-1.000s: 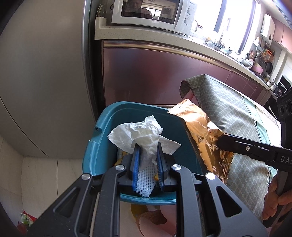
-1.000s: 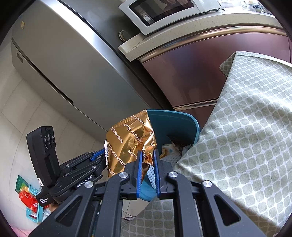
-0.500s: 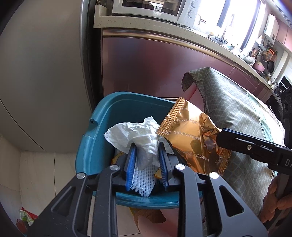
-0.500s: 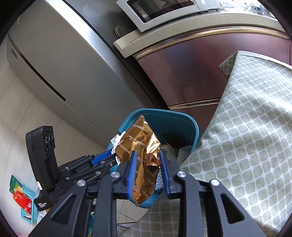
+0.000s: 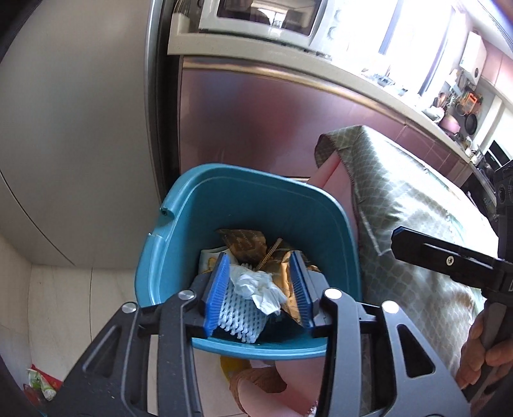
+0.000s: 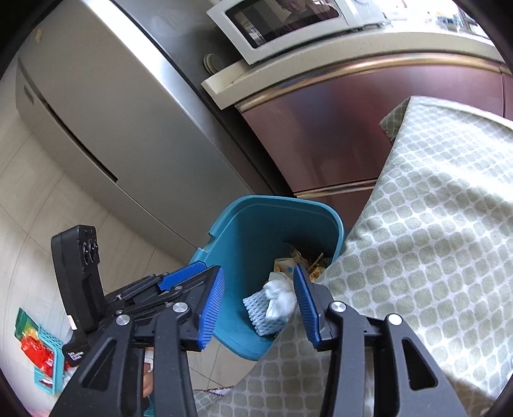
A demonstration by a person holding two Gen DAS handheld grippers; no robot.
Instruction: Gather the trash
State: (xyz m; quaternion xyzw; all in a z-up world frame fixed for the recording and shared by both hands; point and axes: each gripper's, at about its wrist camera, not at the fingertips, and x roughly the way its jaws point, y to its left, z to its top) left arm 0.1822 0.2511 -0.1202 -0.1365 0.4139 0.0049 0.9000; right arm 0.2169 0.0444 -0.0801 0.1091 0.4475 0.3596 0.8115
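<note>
**Two grippers open over the teal bin, trash inside**

Both held above the teal bin [image 5: 179, 224], pointing down into it. Left gripper [image 5: 259, 298] with jaws parted, just been opening, nothing pressed between the blue pads [image 5: 218, 295]; seen between them, down in the bin, a crumpled white tissue [image 5: 256, 285] lying on a white foam net sleeve [image 5: 237, 317]. Beside these, against the bin's far and right inner wall, a golden-brown snack wrapper [image 5: 247, 243], creased and partly in shadow, plus a pale printed scrap at the left, too small to read.

Right gripper [image 6: 259, 304] likewise spread, jaws just been opening, empty; through the gap, the same tissue [image 6: 282, 298] and foam net [image 6: 259, 311] resting low in the bin [image 6: 256, 224], with wrapper edges [image 6: 307, 256] further back by the wall. Left gripper's black body and blue pad visible at lower left of the right wrist view, near the bin's rim.

Bin standing on the tiled floor, just beside a surface draped in a green-and-white patterned cloth [image 6: 433, 224], cloth edge overlapping the bin's right side in the right wrist view. Behind: silver fridge [image 6: 96, 112], maroon cabinet fronts [image 5: 256, 112], white microwave [image 6: 288, 22] on the countertop. Small teal basket with red packets [image 6: 41, 346] on the floor, well apart from the bin. Fingers of a hand [image 5: 481, 353] wrapped round the right gripper's handle at the edge of the left wrist view.
</note>
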